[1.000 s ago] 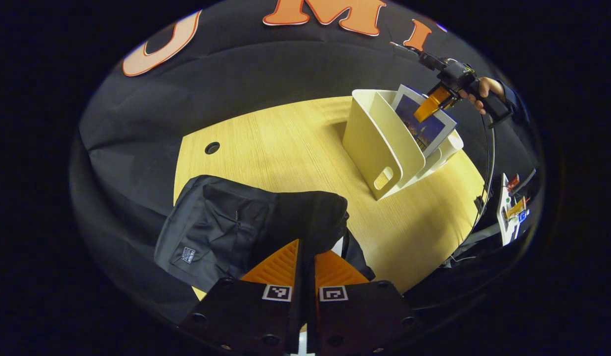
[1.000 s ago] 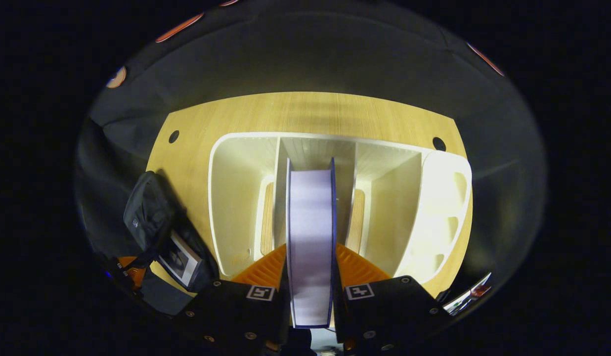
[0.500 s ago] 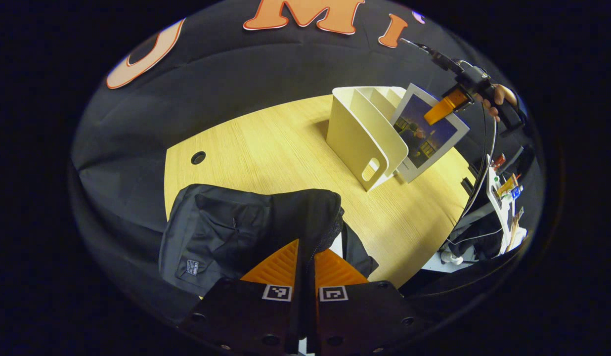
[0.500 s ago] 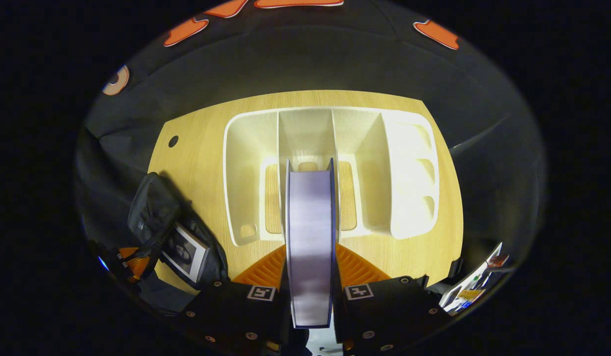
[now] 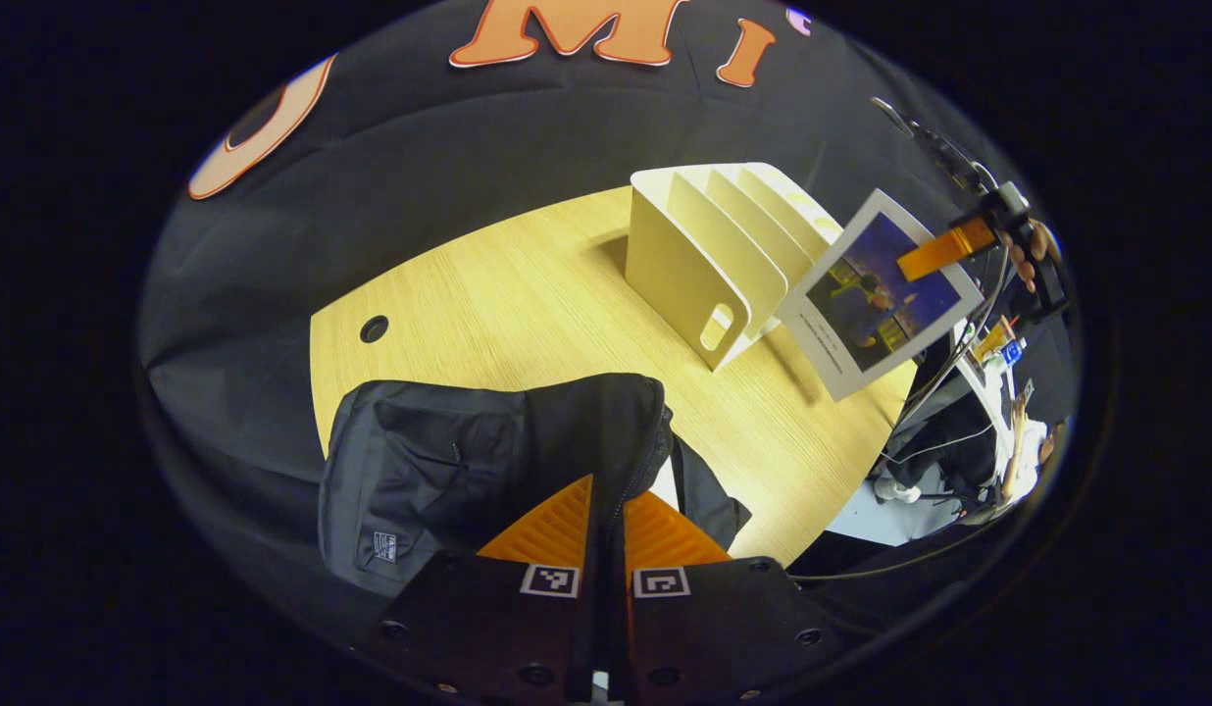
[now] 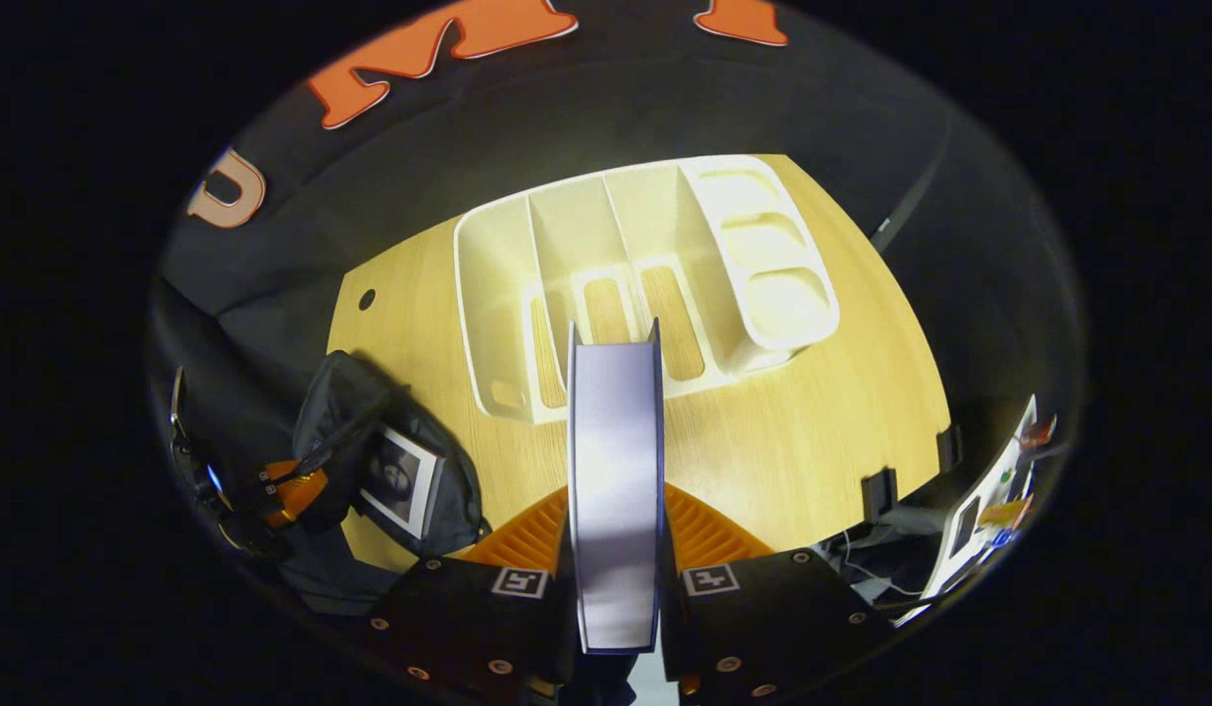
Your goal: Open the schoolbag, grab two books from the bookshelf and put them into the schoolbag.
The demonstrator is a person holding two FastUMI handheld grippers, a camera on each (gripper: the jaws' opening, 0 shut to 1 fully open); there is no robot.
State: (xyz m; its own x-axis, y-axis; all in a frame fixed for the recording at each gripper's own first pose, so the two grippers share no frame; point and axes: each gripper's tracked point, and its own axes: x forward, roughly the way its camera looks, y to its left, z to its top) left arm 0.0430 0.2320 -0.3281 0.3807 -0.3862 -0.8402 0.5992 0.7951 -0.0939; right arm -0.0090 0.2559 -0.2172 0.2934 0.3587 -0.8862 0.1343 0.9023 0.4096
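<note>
On wooden table [image 5: 528, 294], black schoolbag [image 5: 449, 461], bookshelf [image 5: 714, 245]

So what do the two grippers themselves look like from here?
Each gripper, left and right, has a black body with screws, two square black-and-white tags and ridged fingers. In the left gripper view the right one shows farther off, a thin rod sticking out behind it.
</note>
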